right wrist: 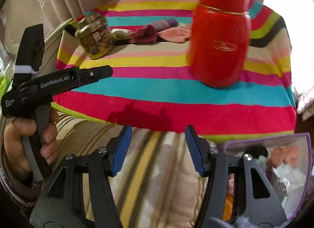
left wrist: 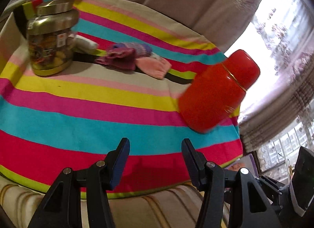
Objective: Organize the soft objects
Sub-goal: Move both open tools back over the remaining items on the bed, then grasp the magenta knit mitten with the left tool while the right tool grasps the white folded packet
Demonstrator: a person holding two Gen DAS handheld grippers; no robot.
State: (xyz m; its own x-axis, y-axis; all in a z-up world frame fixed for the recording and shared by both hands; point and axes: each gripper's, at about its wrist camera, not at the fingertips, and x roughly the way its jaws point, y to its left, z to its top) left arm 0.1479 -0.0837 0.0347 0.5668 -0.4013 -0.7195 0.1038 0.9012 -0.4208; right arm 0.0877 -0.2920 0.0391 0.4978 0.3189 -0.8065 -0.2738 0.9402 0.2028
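Several socks lie in a row at the far side of the striped cloth: a white one (left wrist: 86,45), a purple and magenta pair (left wrist: 123,56) and a pink one (left wrist: 157,67). They also show in the right wrist view (right wrist: 151,32). My left gripper (left wrist: 156,159) is open and empty over the cloth's near edge. My right gripper (right wrist: 158,147) is open and empty, off the cloth's front edge over the sofa. A purple bin (right wrist: 294,169) at the lower right holds soft items.
A red flask (left wrist: 217,90) stands on the right of the cloth (left wrist: 78,110), also in the right wrist view (right wrist: 219,35). A gold-lidded glass jar (left wrist: 51,39) stands at the far left. Sofa cushions (right wrist: 153,179) and a curtain (left wrist: 265,71) surround the cloth.
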